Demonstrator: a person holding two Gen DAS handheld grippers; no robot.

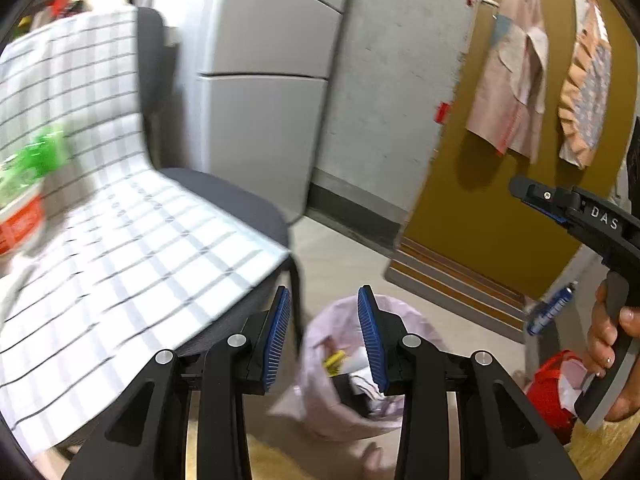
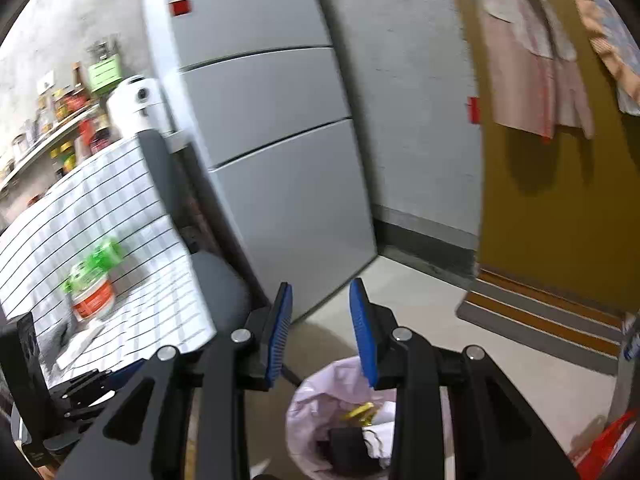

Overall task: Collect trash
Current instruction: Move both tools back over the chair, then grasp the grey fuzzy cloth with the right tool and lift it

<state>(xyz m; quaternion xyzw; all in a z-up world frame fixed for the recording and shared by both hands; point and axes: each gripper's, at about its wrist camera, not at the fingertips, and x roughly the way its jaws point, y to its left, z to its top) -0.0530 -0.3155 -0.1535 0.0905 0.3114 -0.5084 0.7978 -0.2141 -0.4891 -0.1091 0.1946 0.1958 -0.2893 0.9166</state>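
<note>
Two blue-padded jaws of the left gripper are standing apart with nothing between them, hanging over the pink-lined trash bin on the floor beside the chair's front edge, where a checked cloth is draping over the seat and bare floor is lying open toward the wall. Seen from the right wrist, the right gripper is likewise holding its jaws apart and empty above the bin's rim, while a green-topped cup is lying on the cloth to the left.
</note>
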